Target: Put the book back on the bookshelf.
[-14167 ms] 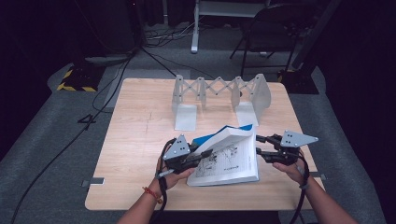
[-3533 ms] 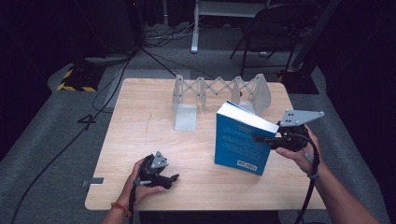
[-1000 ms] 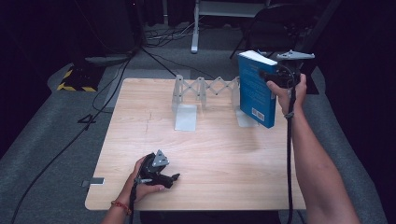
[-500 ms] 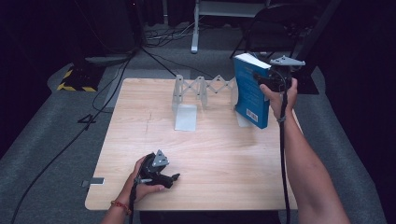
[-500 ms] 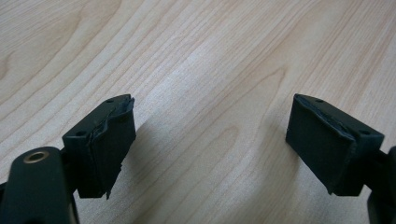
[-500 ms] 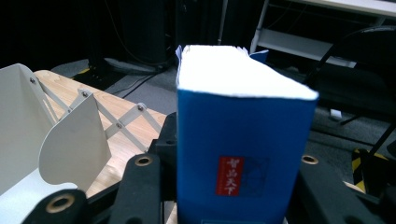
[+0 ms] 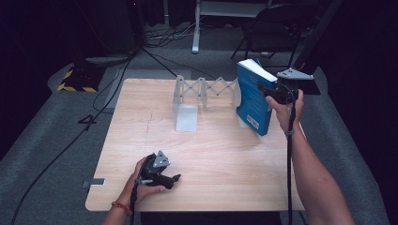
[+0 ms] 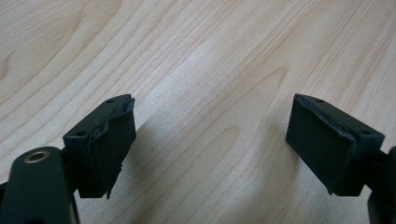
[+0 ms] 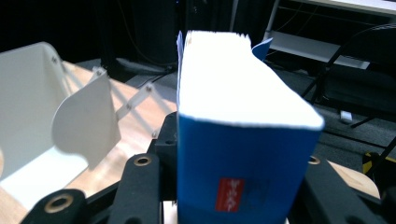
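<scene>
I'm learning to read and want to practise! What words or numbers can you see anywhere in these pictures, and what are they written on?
"4": a big dark mark shaped like this number on the grey floor left of the table.
Red label on the blue book, held in the right gripper: too blurred to read.
White patch low on the book's cover: too small to read.
No other text is legible.

A light wooden table (image 7: 211, 150) stands on grey carpet (image 7: 51, 154). Black cables (image 7: 70, 140) trail across the floor at the left. Far left lies a yellow-and-black striped block (image 7: 75, 80); a dark folding chair (image 7: 277, 28) stands beyond the table's far right corner.
</scene>
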Motion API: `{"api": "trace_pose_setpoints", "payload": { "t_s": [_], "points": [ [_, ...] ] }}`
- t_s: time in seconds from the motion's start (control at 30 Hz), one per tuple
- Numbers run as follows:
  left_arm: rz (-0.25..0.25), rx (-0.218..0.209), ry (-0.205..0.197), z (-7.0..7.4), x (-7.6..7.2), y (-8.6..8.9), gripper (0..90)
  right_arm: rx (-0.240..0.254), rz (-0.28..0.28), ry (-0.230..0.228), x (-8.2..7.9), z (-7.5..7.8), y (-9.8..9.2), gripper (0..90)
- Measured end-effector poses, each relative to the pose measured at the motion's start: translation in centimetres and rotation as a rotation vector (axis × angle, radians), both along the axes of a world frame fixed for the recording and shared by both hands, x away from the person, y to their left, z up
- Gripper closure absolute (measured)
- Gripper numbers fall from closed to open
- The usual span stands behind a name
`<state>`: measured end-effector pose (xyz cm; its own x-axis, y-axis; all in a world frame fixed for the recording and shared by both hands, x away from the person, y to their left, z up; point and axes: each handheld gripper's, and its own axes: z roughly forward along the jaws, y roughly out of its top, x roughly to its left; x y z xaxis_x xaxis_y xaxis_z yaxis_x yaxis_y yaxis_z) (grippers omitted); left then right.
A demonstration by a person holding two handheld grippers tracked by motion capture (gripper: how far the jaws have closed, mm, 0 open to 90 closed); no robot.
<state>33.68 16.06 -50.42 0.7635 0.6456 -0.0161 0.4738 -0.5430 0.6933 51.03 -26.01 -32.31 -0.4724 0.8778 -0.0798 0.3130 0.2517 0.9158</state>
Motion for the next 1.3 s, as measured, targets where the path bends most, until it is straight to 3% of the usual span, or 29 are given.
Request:
{"api": "trace_pose_setpoints", "payload": {
  "t_s": [0.4,0.8,0.97,1.17,1.23,1.3],
  "points": [
    [-0.003,0.002,0.0,0.0,0.1,0.0,15.8,0.018,0.037,0.006,-3.0,-1.7,-1.8,60.4],
    [0.005,-0.001,0.006,0.0,0.1,-0.1,15.5,-0.018,0.053,0.04,-4.4,-1.8,-2.2,59.4],
    [0.005,-0.001,0.006,0.0,0.1,-0.1,15.5,-0.038,0.056,0.065,-4.4,-1.4,-2.2,58.1],
    [0.005,-0.001,0.006,0.0,0.1,-0.1,15.5,-0.061,0.072,0.098,-3.7,1.1,-2.5,51.7],
    [0.004,-0.001,0.006,0.0,0.1,-0.1,15.5,-0.104,0.106,0.17,-2.8,2.0,-2.2,49.3],
    [0.004,-0.001,0.006,0.0,0.1,-0.1,15.5,-0.13,0.109,0.19,-2.2,2.5,-2.1,49.3]
  ]
}}
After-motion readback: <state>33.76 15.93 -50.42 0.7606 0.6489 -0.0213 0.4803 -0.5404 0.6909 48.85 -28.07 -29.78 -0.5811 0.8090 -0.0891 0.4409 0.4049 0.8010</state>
